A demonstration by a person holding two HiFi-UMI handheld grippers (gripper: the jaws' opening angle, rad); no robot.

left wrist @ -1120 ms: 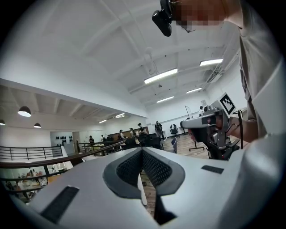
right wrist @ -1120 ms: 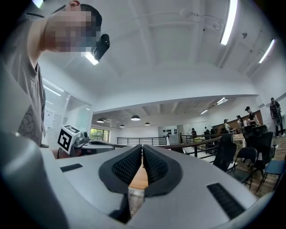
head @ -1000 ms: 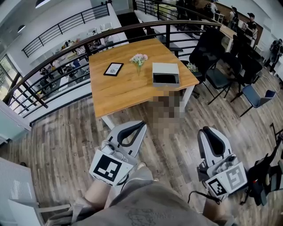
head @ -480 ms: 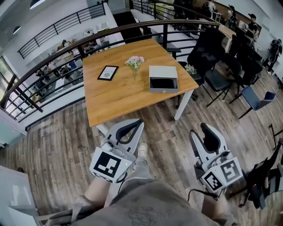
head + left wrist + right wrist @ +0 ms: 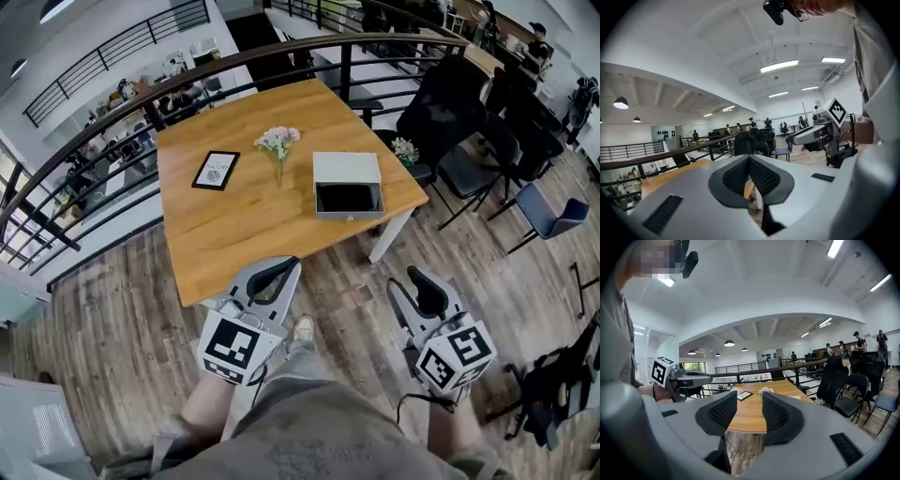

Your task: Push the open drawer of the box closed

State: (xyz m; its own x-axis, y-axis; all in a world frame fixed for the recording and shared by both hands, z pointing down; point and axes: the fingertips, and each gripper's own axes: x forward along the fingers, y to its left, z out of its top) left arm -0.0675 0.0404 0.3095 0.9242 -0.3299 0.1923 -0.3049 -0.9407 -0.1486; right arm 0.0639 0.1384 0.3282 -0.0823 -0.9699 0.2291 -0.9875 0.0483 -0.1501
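Note:
A grey box (image 5: 347, 185) lies on the wooden table (image 5: 234, 225) near its right front corner. Its drawer (image 5: 347, 199) is pulled out toward me and shows a dark inside. Both grippers hang low in front of my legs, short of the table edge and apart from the box. The pads of my left gripper (image 5: 286, 265) (image 5: 749, 161) meet, with nothing between them. My right gripper (image 5: 412, 275) (image 5: 749, 400) is open, with floor and table showing through the gap. The right gripper view does not show the box.
A black framed card (image 5: 215, 170) (image 5: 744, 395) and a small vase of flowers (image 5: 277, 142) (image 5: 765, 391) stand on the table. Black chairs (image 5: 450, 112) and a blue chair (image 5: 553, 211) stand at the right. A dark railing (image 5: 187, 84) runs behind the table.
The table and box have come nearer in the head view as I step forward. Both grippers have moved with me toward the table edge. The right gripper's jaws look wider apart.

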